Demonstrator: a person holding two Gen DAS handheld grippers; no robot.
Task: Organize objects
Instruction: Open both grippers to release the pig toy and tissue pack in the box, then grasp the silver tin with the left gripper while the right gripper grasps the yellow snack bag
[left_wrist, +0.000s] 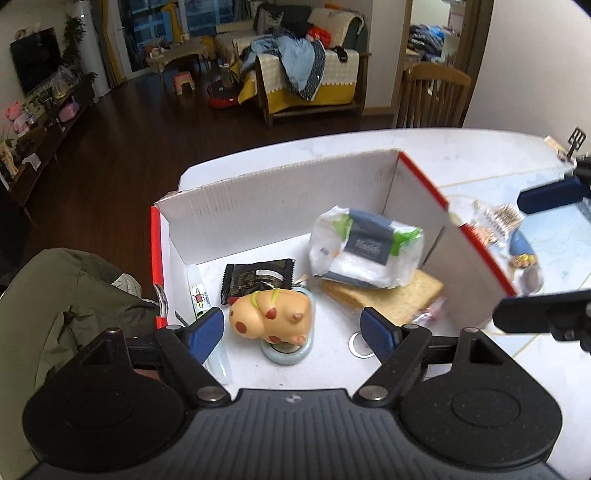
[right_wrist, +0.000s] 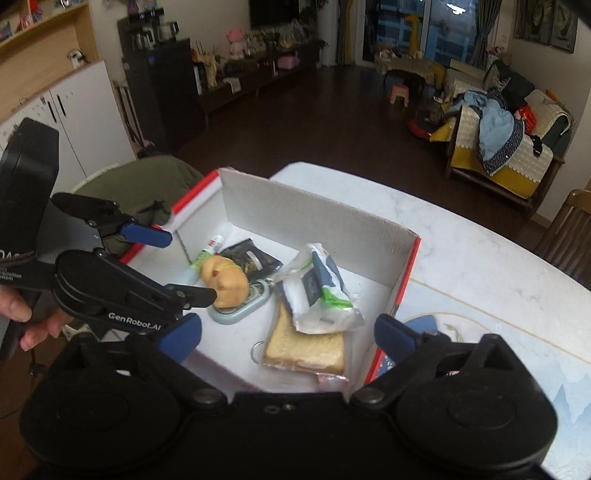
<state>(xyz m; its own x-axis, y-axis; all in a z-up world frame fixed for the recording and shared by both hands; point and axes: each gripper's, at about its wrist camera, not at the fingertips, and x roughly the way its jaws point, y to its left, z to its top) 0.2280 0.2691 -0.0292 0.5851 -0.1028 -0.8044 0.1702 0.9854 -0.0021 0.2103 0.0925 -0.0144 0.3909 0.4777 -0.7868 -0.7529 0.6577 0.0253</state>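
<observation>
An open white cardboard box with red edges (left_wrist: 280, 199) (right_wrist: 317, 218) sits on the white table. In it lie a yellow spotted toy (left_wrist: 269, 314) (right_wrist: 227, 282) on a pale blue holder, a black snack packet (left_wrist: 256, 277) (right_wrist: 255, 258), a white tissue pack (left_wrist: 365, 247) (right_wrist: 321, 295), a wrapped bread slice (left_wrist: 391, 295) (right_wrist: 306, 343), a glue stick (left_wrist: 197, 295) (right_wrist: 210, 247) and a metal ring (left_wrist: 358, 345). My left gripper (left_wrist: 293, 330) (right_wrist: 173, 258) is open and empty over the box, around the toy. My right gripper (right_wrist: 288, 332) (left_wrist: 535, 254) is open and empty above the box's near right corner.
A green jacket (left_wrist: 74, 295) hangs on a chair left of the box. A blue object and a clear packet (left_wrist: 517, 243) lie on the placemat (right_wrist: 517, 350) right of the box. A wooden chair (left_wrist: 432, 96) stands behind the table.
</observation>
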